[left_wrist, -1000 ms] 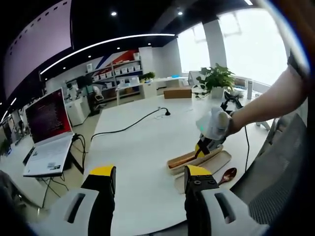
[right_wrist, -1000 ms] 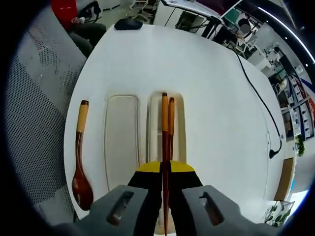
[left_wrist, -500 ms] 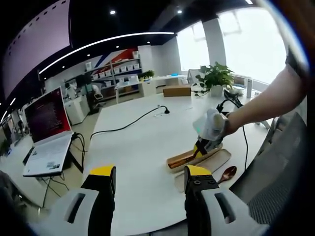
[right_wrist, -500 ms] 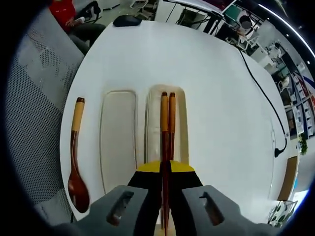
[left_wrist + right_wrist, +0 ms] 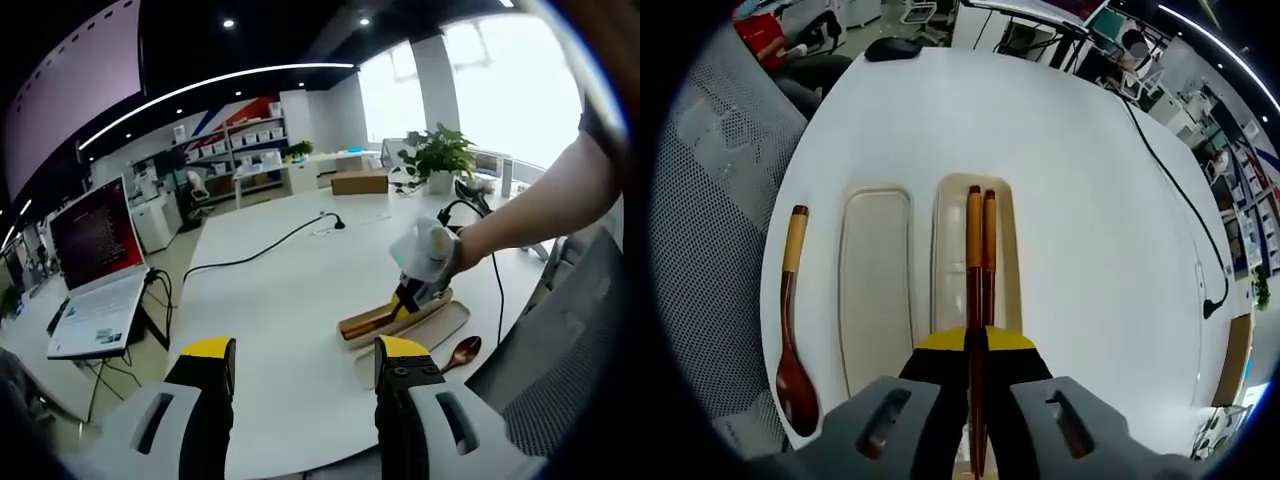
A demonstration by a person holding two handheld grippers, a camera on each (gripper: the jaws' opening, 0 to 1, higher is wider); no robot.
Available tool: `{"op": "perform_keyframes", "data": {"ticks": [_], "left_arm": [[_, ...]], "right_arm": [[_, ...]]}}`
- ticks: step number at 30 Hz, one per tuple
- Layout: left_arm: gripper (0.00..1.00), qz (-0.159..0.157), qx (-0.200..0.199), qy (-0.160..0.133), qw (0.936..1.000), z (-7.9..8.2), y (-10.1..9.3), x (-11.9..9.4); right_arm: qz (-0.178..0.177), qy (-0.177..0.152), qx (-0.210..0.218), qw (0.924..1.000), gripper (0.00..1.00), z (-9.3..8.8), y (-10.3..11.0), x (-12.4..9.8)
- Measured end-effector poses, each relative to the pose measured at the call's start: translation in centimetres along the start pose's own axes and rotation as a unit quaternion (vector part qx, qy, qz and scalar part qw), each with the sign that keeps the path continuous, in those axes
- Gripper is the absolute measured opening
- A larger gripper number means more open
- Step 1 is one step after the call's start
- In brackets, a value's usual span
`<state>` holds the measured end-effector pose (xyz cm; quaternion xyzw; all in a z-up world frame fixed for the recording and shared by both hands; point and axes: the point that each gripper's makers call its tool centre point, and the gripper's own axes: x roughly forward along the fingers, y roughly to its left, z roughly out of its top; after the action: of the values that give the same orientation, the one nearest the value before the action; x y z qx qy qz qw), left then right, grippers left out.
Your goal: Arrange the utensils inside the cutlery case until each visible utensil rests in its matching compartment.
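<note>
Chopsticks (image 5: 978, 262), a slim stiff wooden pair, are pinched together in our right claw (image 5: 976, 345), its jaws closed on them near one end. Their tips reach over the right compartment of the cutlery case (image 5: 876, 290) on the white worktop (image 5: 1070, 200). They look light and smooth, so a grip near the end may let them pivot. A wooden spoon (image 5: 790, 320) lies on the worktop just left of the case. Our left claw (image 5: 300, 365) hangs well back with jaws wide and empty. From there, the person's forearm reaches down to the case.
</note>
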<state>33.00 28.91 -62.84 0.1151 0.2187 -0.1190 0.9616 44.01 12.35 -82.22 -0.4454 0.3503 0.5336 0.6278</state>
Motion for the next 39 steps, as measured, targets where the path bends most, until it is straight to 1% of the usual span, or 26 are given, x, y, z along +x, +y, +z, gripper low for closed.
{"op": "perform_keyframes", "data": {"ticks": [3,7,17,21,24,27,30,36,39], "left_arm": [[0.57,0.000,0.000,0.000,1.0000,0.0,0.0,0.0],[0.57,0.001,0.000,0.000,1.0000,0.0,0.1,0.0],[0.57,0.001,-0.001,-0.001,1.0000,0.0,0.1,0.0],[0.57,0.000,-0.001,-0.002,1.0000,0.1,0.1,0.0],[0.57,0.000,-0.001,-0.003,1.0000,0.1,0.1,0.0],[0.57,0.000,-0.001,-0.004,1.0000,0.1,0.1,0.0],[0.57,0.000,-0.001,-0.004,1.0000,0.1,0.0,0.0],[0.57,-0.001,0.000,-0.005,1.0000,0.2,0.0,0.0],[0.57,0.000,0.001,-0.006,1.0000,0.2,0.0,-0.1]], "right_arm": [[-0.002,-0.001,-0.004,1.0000,0.01,-0.1,0.0,-0.1],[-0.001,-0.001,0.011,0.9999,0.01,-0.2,0.0,-0.1],[-0.005,-0.003,0.011,0.9999,0.00,0.0,-0.1,-0.3],[-0.017,-0.011,0.010,0.9997,0.09,0.3,-0.7,-0.8],[-0.032,-0.023,0.014,0.9991,0.10,0.5,-1.5,-1.4],[-0.046,-0.031,0.025,0.9981,0.19,0.5,-2.1,-2.0],[-0.052,-0.043,0.038,0.9970,0.20,0.8,-2.3,-2.5],[-0.062,-0.044,0.039,0.9963,0.25,0.6,-2.0,-3.1],[-0.067,-0.055,0.049,0.9950,0.26,0.7,-1.9,-3.7]]}}
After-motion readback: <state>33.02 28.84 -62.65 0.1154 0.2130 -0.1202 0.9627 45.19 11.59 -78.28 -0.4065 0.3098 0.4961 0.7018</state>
